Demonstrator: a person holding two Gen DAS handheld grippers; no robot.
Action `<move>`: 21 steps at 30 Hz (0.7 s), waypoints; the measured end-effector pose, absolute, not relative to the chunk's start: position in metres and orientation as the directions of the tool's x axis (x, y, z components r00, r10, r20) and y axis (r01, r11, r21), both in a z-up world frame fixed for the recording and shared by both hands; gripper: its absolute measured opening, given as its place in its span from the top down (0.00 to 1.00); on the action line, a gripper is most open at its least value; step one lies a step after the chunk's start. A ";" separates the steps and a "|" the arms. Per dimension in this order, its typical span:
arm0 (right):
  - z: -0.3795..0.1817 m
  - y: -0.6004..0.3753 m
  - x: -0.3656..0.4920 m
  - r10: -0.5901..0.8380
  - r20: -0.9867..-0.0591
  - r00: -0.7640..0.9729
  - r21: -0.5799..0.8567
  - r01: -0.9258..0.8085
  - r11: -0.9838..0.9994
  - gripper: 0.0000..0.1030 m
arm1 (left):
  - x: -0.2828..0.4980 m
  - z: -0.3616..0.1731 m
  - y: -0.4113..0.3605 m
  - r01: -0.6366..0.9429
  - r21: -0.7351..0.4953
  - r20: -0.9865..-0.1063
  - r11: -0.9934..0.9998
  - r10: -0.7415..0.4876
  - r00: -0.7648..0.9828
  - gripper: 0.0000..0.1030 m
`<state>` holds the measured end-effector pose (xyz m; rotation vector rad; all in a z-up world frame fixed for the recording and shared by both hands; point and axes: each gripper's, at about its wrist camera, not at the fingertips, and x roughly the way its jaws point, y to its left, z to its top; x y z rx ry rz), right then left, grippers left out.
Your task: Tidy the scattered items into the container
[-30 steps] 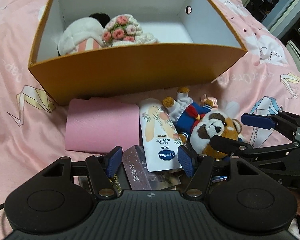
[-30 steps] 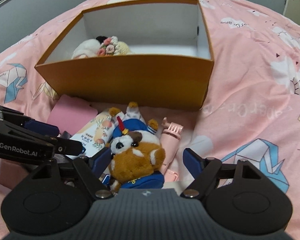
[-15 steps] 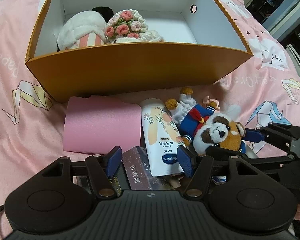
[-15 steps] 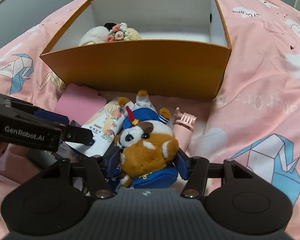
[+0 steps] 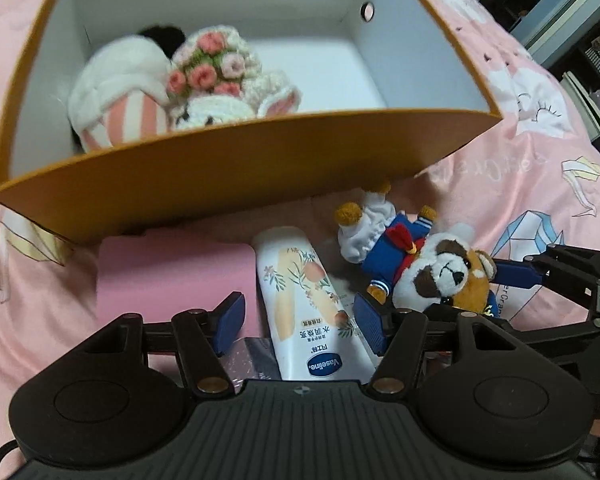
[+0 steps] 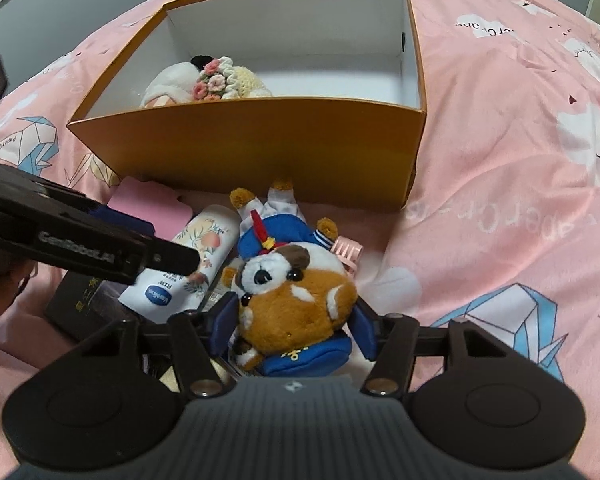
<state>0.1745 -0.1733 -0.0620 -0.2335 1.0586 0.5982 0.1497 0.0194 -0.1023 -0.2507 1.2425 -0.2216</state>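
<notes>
While right gripper [image 6: 294,326] clamps plush [image 6: 296,300] | lotion tube [image 6: 192,264] beside | box [image 6: 260,152] ahead

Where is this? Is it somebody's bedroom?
Probably a bedroom, yes. Everything lies on a bed with a pink bedsheet printed with paper cranes, plush toys like the red panda plush are scattered by an orange box, and dark shelves stand behind.
</notes>
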 end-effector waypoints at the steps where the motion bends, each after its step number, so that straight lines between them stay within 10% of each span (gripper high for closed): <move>1: -0.062 -0.173 0.175 0.348 -0.870 0.350 0.099 -0.567 0.818 0.40 | 0.152 -0.106 0.020 0.022 -0.314 -0.906 0.949 -0.306 0.292 0.32; 21: -0.068 -0.178 0.197 0.405 -0.867 0.291 0.195 -0.549 0.812 0.33 | 0.177 -0.131 0.029 -0.098 -0.469 -0.873 0.878 -0.444 0.203 0.57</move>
